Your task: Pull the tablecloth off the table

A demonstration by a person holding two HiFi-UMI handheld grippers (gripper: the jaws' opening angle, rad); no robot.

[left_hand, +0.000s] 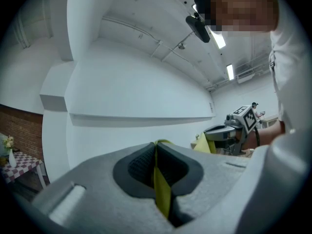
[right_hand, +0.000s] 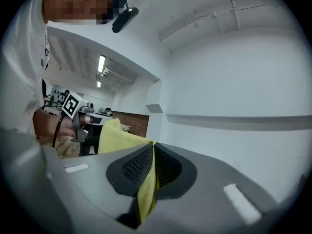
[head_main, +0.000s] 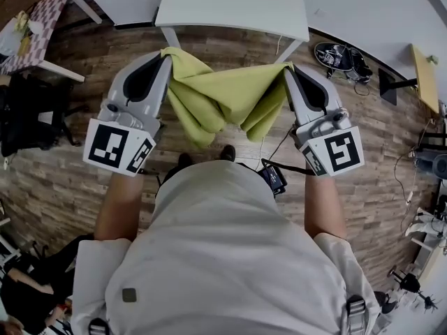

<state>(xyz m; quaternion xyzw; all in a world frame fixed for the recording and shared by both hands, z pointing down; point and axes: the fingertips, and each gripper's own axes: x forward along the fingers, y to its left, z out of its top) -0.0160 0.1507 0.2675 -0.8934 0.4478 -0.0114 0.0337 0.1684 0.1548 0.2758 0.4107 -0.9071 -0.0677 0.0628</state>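
A yellow-green tablecloth [head_main: 222, 96] hangs in the air between my two grippers, sagging in folds above the wooden floor, clear of the white table [head_main: 234, 7]. My left gripper [head_main: 166, 54] is shut on one corner of it; a strip of the tablecloth [left_hand: 161, 189] shows pinched between the dark pads. My right gripper [head_main: 288, 68] is shut on the other corner, and the tablecloth [right_hand: 146, 194] runs down between its pads. In the left gripper view the right gripper [left_hand: 222, 130] is seen with cloth at its tip; the left gripper [right_hand: 95, 118] likewise appears in the right gripper view.
The white table's top is bare and stands just beyond the cloth. A checkered table [head_main: 31, 30] is at the far left, a black chair [head_main: 28, 114] below it. Cables and a black device [head_main: 274, 178] lie on the floor by my feet. Gear [head_main: 342, 56] lies at the right.
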